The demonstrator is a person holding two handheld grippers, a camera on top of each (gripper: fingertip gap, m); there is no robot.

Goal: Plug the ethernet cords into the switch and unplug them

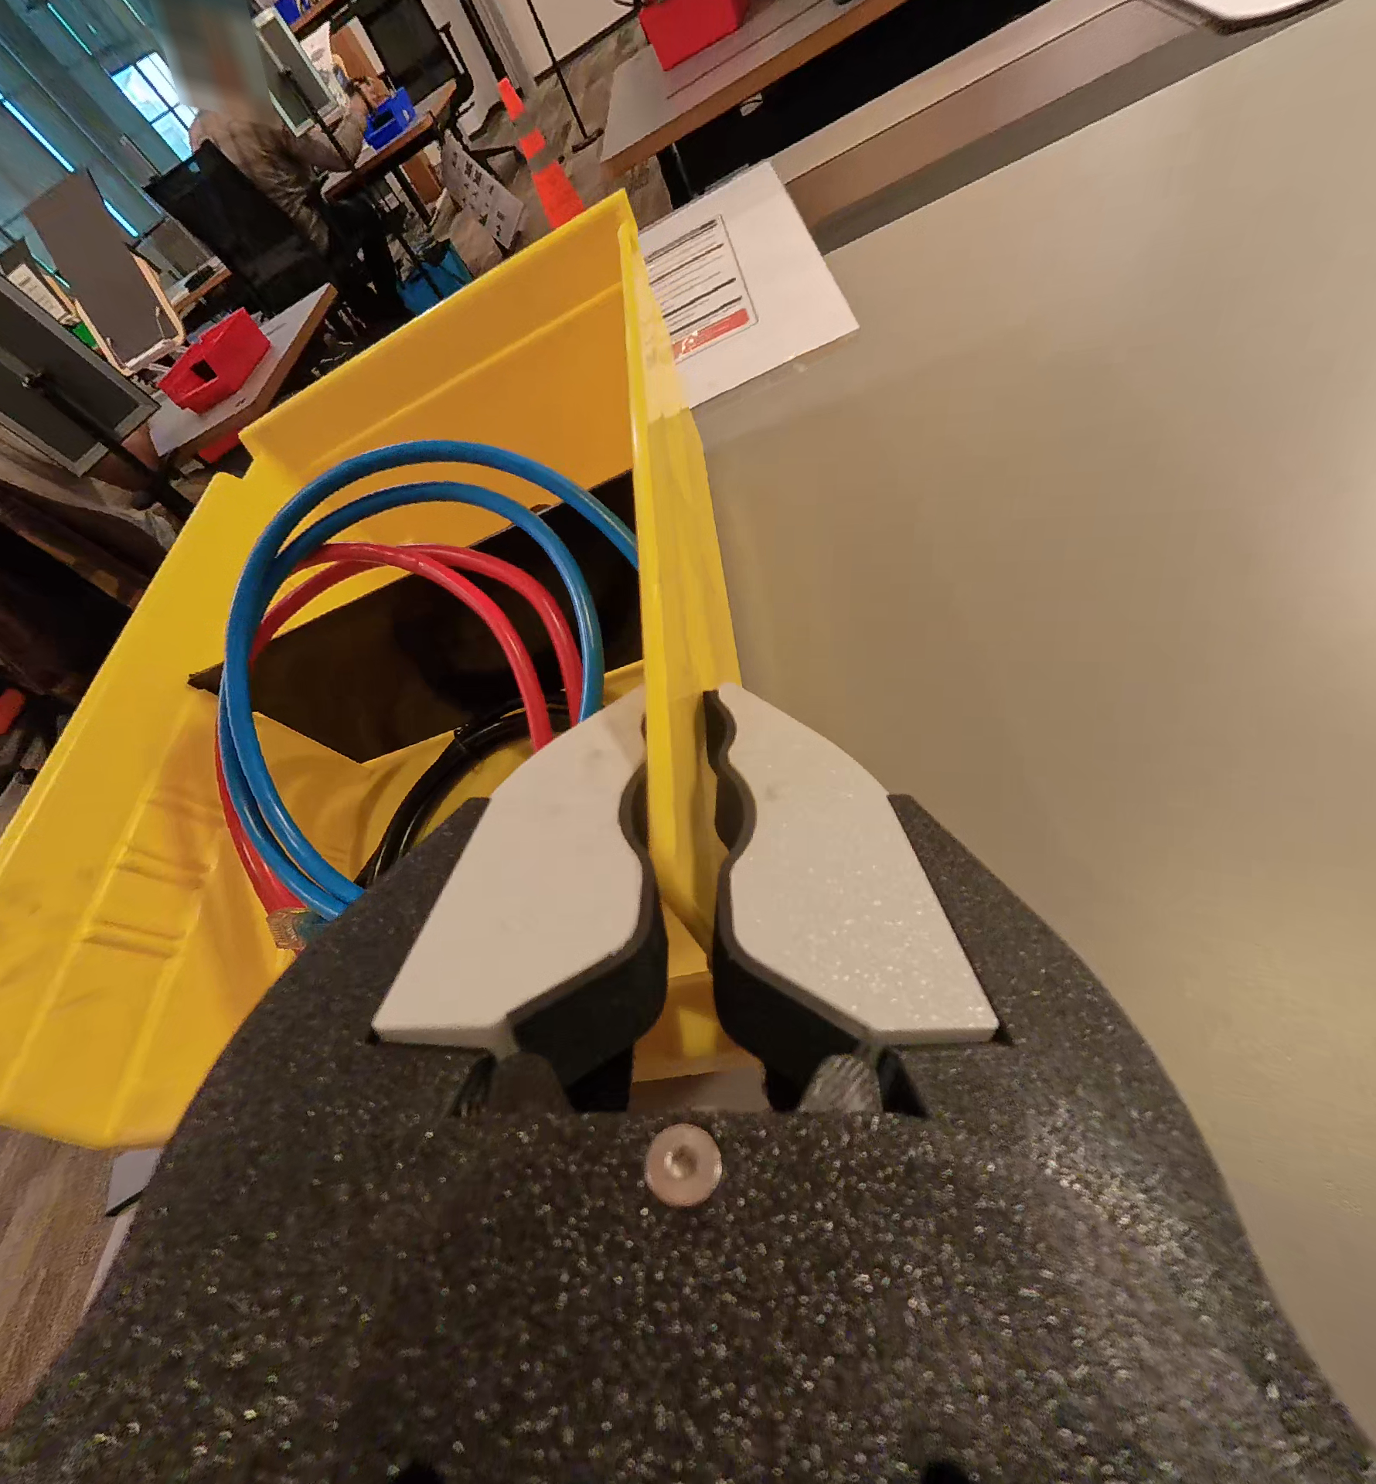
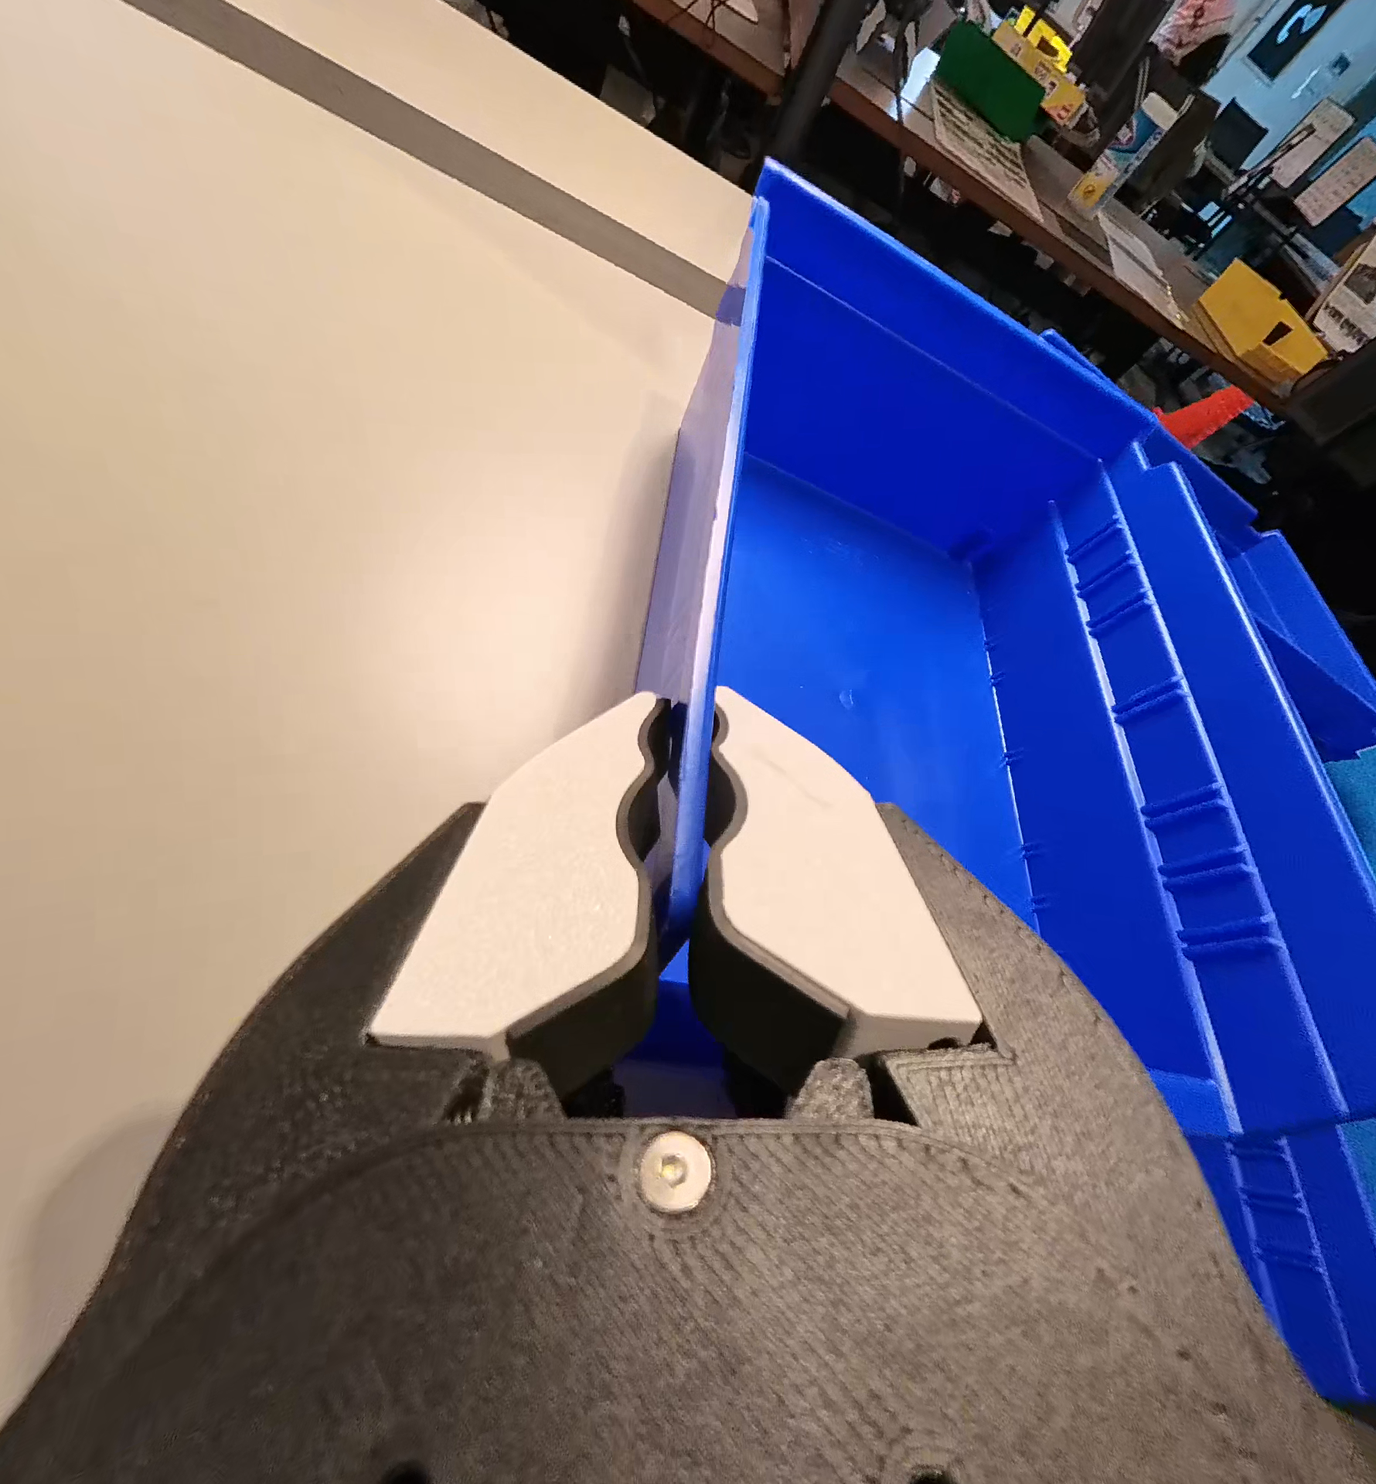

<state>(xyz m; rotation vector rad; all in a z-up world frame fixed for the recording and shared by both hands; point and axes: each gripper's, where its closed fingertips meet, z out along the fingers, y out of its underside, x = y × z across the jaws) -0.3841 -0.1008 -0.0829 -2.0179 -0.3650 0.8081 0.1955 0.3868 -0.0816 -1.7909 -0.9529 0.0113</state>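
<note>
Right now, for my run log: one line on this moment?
left tool: shut on yellow bin wall | right tool: shut on blue bin wall | cords: in yellow bin

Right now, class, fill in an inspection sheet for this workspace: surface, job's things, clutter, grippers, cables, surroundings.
Surface: beige table, mostly bare.
Job's things: yellow bin holds the cords and a black box; switch not identifiable.
Clutter: white sheet beyond the yellow bin; blue bin empty.
Grippers: left gripper shut on the yellow bin's wall; right gripper shut on the blue bin's wall.
Cables: blue cord, red cord, black cable, coiled.
Surroundings: benches, orange cone.
</note>
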